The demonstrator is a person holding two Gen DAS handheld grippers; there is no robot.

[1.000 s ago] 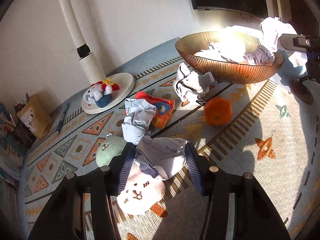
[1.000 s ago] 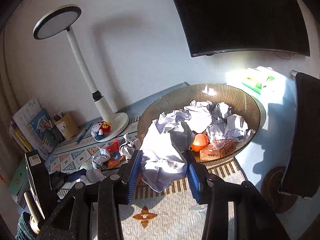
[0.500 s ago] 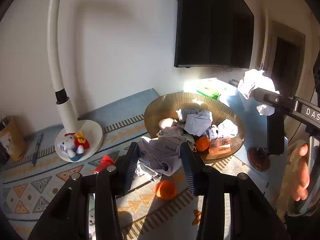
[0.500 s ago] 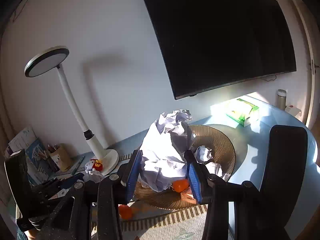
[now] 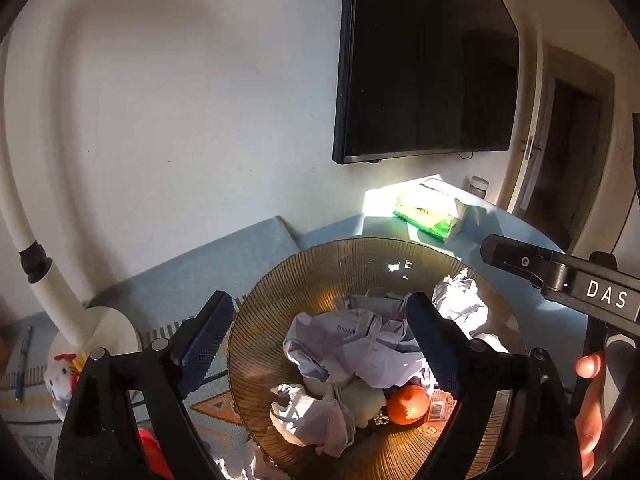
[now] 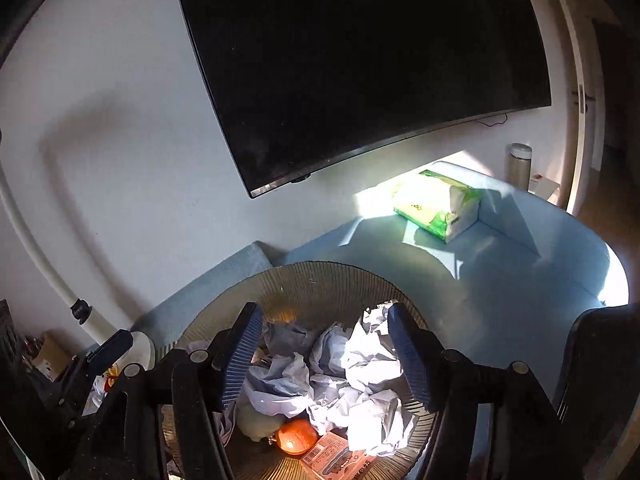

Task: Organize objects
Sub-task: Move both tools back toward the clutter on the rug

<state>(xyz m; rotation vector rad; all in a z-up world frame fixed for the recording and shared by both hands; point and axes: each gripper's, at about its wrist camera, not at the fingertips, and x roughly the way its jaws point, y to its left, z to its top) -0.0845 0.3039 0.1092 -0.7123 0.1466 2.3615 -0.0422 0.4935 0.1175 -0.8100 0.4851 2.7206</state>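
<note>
Crumpled paper lies heaped in the amber bowl at the desk's back edge, dropped there to clear the mat; above it the left gripper and right gripper have just been opening, jaws apart, holding nothing

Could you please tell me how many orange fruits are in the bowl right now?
1. The orange fruit lies low in the bowl, beside the small printed box, under the crumpled paper. More may be hidden beneath.
</note>
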